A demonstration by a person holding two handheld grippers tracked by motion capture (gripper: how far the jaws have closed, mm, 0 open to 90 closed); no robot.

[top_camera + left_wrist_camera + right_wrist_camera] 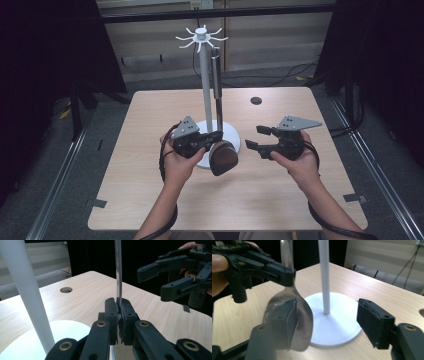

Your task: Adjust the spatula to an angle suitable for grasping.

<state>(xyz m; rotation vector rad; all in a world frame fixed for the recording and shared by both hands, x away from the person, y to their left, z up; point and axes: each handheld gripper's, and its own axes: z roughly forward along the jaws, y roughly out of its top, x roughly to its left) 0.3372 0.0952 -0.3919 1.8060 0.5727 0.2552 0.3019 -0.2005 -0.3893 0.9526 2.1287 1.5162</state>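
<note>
We've got the left gripper [216, 138] pinching the ladle [223, 157] at its neck, handle rising beside the white stand [204, 85]; the right gripper [256, 137], jaws spread, sits off its bowl side, so let's lift straight, steady

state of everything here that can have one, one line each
left gripper: shut on the spoon's handle
right gripper: open, fingers apart with nothing between them
spoon: upright, bowl down over the stand's base, handle leaning up beside the pole
stand: upright on the table, hooks at its top bare
table: bare wood around the stand, one round hole near its far edge
</note>
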